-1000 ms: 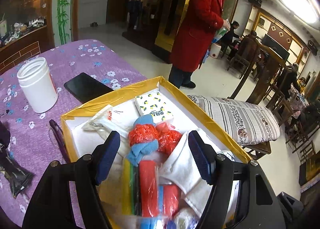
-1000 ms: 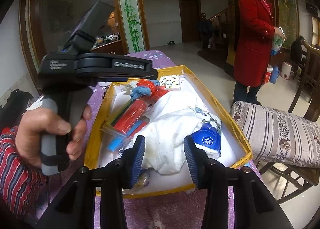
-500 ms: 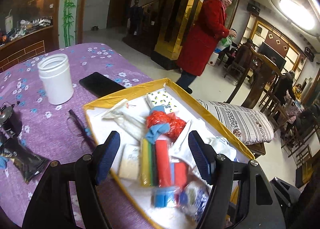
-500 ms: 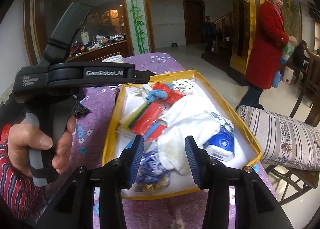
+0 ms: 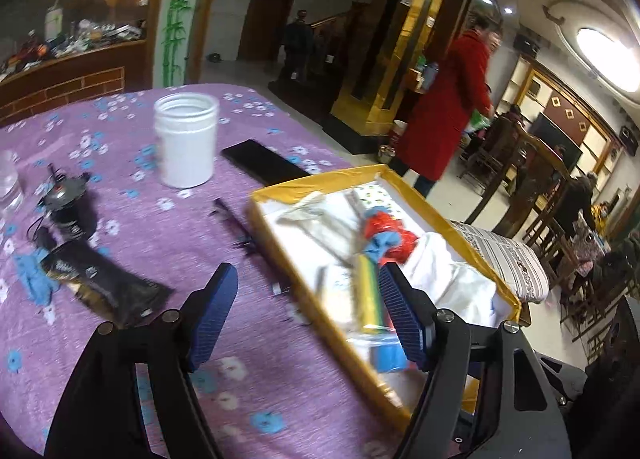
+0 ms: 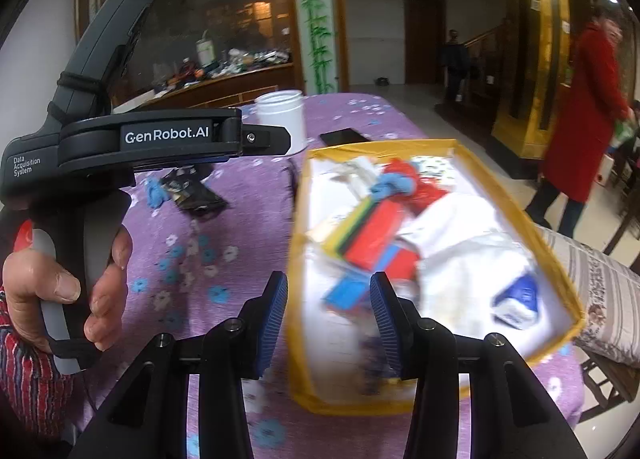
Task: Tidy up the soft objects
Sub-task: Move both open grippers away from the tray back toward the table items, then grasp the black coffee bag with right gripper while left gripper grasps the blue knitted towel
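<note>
My left gripper [image 5: 306, 315] hangs spread and empty over the purple cloth [image 5: 160, 243], with a black packet [image 5: 104, 287] and a white jar [image 5: 186, 141] to its left and the yellow-rimmed box [image 5: 320, 323] of soft things to its right. My right gripper [image 6: 329, 319] is likewise spread and empty, straddling the box's near left wall. I judge the main risk is a finger catching that low rim [image 6: 298, 259] and dragging the box toward the table edge just beyond its right corner, so the open cloth between packet and box is my safest room.
</note>
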The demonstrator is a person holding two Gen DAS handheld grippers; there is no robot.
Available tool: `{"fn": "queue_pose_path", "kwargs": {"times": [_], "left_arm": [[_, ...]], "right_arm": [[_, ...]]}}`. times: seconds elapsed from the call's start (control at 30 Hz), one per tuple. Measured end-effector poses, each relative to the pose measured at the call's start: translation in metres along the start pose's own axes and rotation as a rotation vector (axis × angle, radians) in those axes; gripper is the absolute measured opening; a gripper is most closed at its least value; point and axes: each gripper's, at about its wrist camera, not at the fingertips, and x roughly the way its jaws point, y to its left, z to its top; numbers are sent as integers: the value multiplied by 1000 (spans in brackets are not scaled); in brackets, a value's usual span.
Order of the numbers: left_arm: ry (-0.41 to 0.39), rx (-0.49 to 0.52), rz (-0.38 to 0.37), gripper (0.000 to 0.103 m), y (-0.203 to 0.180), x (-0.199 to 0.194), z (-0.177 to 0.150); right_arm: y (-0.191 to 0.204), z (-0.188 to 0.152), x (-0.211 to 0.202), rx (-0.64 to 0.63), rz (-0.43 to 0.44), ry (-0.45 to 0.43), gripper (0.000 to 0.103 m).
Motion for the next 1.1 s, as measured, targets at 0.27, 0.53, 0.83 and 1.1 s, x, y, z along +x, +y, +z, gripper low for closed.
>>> {"fn": "queue_pose_path", "kwargs": {"times": [0.27, 0.53, 0.83, 1.1], "left_arm": [[-9, -86, 59, 73, 56, -23, 2], [-26, -137, 203, 74, 138, -60, 7], [2, -414, 173, 74, 244, -47, -19], [8, -348, 223, 74, 234, -43, -20]], "right_arm": [[43, 5, 35, -83, 61, 69, 45], [89, 27, 64, -153, 160, 104, 45], [122, 75, 119, -189, 201, 102, 53], [149, 107, 191, -166, 281, 169, 58]]}}
